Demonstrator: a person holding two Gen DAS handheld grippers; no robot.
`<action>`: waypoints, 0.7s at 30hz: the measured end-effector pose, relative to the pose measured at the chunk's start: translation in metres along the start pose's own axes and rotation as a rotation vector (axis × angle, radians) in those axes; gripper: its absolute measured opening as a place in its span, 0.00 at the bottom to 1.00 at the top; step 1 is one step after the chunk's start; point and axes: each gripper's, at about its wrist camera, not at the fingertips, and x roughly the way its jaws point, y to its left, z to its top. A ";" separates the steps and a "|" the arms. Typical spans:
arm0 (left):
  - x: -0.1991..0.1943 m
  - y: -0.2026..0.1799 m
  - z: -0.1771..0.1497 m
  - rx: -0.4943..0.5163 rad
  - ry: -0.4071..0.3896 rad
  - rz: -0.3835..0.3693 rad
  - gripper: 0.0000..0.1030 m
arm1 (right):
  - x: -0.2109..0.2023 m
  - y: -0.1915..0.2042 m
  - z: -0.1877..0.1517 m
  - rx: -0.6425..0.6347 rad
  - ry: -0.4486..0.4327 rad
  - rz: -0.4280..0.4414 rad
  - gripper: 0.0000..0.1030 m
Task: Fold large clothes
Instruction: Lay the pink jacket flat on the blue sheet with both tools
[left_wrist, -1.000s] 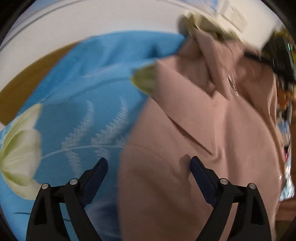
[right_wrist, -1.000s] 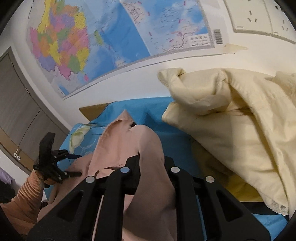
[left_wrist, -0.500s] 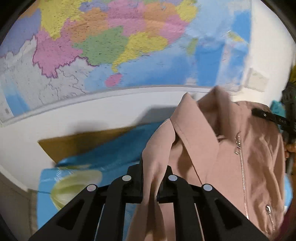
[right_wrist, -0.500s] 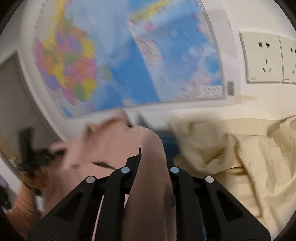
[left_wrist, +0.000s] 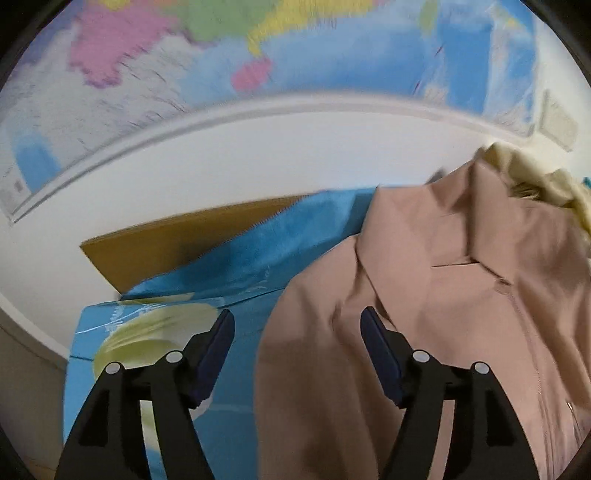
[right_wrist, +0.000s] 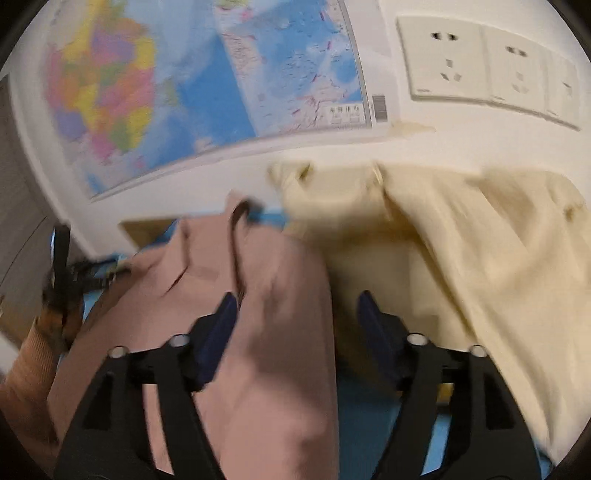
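Note:
A dusty-pink zip jacket with a collar lies on a blue floral sheet. My left gripper is open, its jaws wide apart over the jacket's left shoulder edge, holding nothing. In the right wrist view the same jacket lies bunched between and under my right gripper, which is also open. The left gripper and the hand holding it show at the far left of that view.
A cream garment is heaped to the right of the jacket. A brown board stands against the white wall behind the sheet. A coloured map and wall sockets are above.
Half a second ago both grippers were shut on the jacket and held it up. Now both have opened and the jacket has dropped onto the sheet.

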 end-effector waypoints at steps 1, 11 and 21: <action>-0.011 0.000 -0.005 0.000 -0.015 -0.012 0.74 | -0.011 -0.002 -0.020 -0.006 0.026 0.002 0.73; -0.053 -0.018 -0.063 0.007 -0.035 -0.139 0.74 | -0.054 -0.019 -0.182 0.166 0.165 0.060 0.57; -0.070 -0.022 -0.068 -0.001 -0.070 -0.158 0.75 | -0.150 -0.009 -0.090 0.054 -0.097 -0.142 0.01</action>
